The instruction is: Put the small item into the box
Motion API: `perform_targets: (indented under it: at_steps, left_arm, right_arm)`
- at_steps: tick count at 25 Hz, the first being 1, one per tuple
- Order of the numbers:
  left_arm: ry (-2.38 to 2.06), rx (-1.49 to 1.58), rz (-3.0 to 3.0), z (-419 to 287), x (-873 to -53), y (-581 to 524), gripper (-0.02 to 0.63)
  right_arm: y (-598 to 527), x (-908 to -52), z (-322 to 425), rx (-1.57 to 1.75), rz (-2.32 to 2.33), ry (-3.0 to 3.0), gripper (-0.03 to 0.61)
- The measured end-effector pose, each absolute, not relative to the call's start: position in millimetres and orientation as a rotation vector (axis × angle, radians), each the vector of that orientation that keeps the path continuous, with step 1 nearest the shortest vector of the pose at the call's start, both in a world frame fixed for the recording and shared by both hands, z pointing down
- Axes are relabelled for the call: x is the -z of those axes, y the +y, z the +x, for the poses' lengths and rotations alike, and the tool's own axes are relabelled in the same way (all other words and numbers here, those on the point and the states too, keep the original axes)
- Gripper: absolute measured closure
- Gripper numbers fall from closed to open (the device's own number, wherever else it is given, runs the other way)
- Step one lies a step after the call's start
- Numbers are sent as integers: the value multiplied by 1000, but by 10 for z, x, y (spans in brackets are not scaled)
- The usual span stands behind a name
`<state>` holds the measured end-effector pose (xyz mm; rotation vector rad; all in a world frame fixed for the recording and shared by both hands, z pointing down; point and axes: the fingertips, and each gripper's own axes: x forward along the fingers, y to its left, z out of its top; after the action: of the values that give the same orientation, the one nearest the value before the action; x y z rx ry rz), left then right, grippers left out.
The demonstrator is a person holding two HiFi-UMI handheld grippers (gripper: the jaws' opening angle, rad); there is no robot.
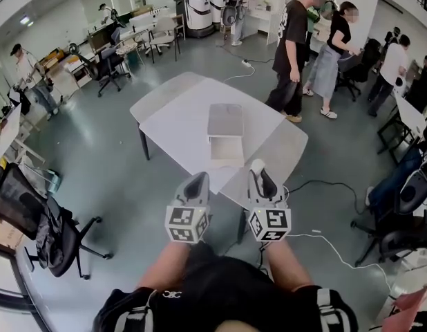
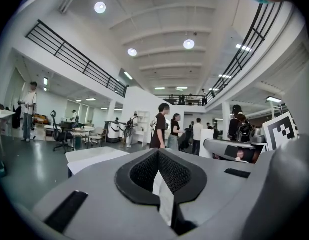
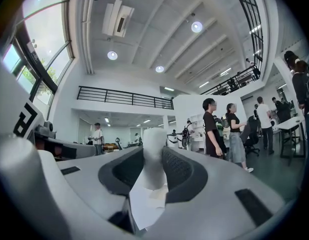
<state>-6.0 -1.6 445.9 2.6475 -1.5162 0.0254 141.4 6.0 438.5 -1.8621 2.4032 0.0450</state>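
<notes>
- White tabletop (image 1: pixel 173 126) on a glossy grey floor (image 1: pixel 96 178): in the head view the table stands just ahead of you. A pale box (image 1: pixel 226 151) lies open near its middle, with the grey lid (image 1: pixel 225 120) on the far side.
- Two people (image 1: pixel 294 47) stand just past the table's far right corner, and a black office chair (image 1: pixel 58 237) sits at your left. More desks and chairs line the back of the room.
- You hold your left gripper (image 1: pixel 197 182) and right gripper (image 1: pixel 260 175) side by side but apart, at the near edge of the table and short of the box.
- Left gripper view: a tall white hall with a black-railed balcony (image 2: pixel 74 54) and round ceiling lights. The jaws are together, and only a thin white strip (image 2: pixel 164 199) shows edge-on at their seam.
- Right gripper view: the same hall, with tall windows (image 3: pixel 39 44) at the left. The jaws are clamped on the small item (image 3: pixel 154 151), a matte white stub with a rounded top, upright between the dark pads (a scrap of white paper sits beneath it). So the item is in your right gripper, outside the box.
</notes>
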Motion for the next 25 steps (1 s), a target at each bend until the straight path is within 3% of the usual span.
perform_targets:
  at_steps: [15,25]
  left_arm:
    - [-1536,8,2624,-156,-4592,-665,609]
    - [-1469,6,2640,-304,-4583,-1728,609]
  right_arm:
    - [-610,-4489,1299,-62,-1838,2443,457]
    - [-1618,-4493,1161,-50,-1896,2422,457]
